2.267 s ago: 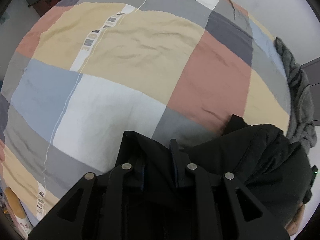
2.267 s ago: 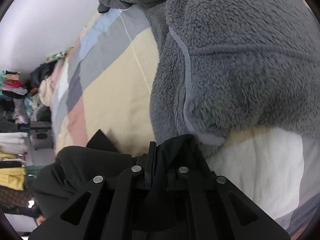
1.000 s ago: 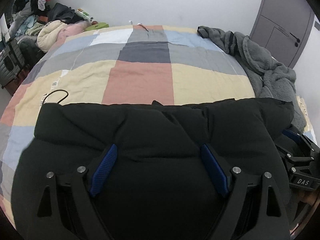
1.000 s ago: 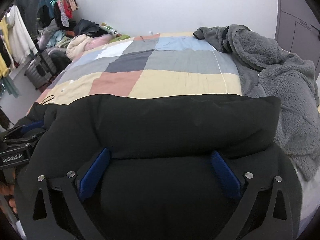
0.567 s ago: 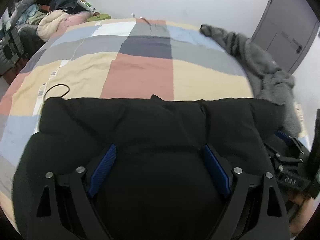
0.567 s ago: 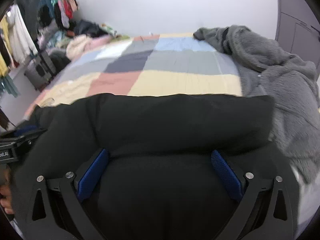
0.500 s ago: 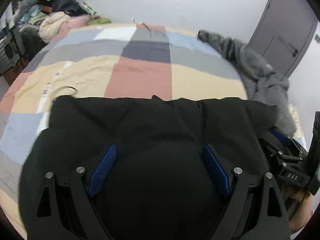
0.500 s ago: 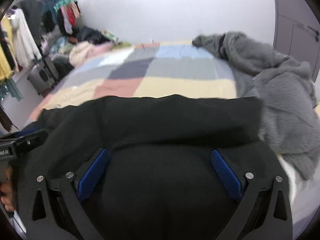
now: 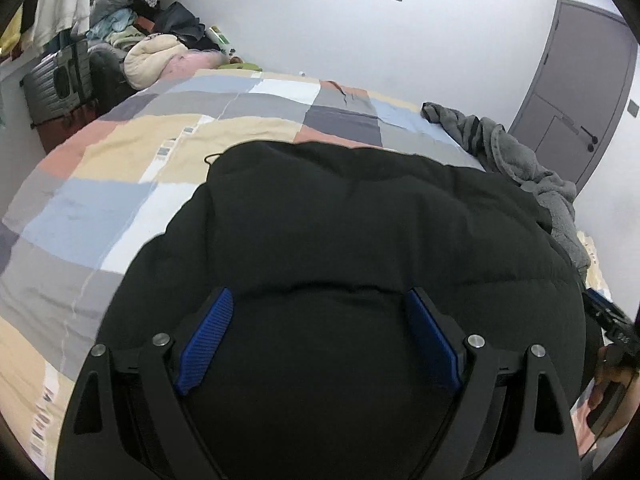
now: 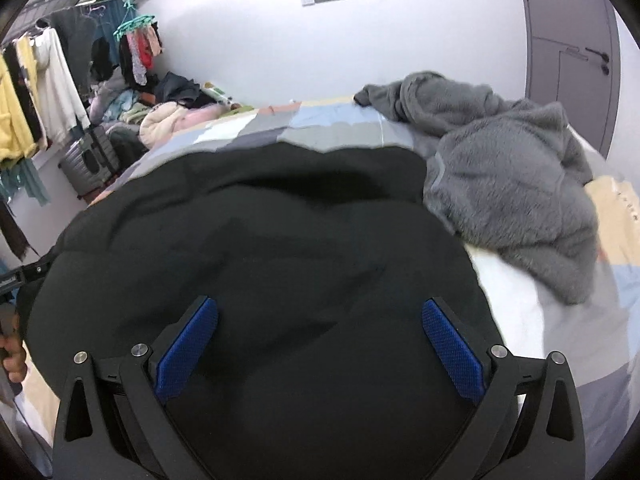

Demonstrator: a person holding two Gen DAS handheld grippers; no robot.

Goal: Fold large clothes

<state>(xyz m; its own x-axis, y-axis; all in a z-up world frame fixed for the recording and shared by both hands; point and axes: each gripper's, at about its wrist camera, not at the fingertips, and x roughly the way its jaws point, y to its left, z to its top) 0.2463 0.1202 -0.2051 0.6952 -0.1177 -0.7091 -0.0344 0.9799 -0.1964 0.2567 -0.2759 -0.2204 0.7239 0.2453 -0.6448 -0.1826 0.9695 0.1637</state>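
Bulging between both grippers' spread jaws, the black padded jacket [image 9: 360,220] fills them.

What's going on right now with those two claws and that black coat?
Left gripper and right gripper wide open over black puffer jacket, folded on patchwork bed. Grey fleece alongside.

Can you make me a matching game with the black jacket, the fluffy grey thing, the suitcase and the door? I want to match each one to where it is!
1 black jacket
2 grey fleece
3 suitcase
4 door

A on the floor left of the bed
B in the wall at the right
C under both grippers
D crumpled on the bed's right side

Pairs: 1-C, 2-D, 3-A, 4-B
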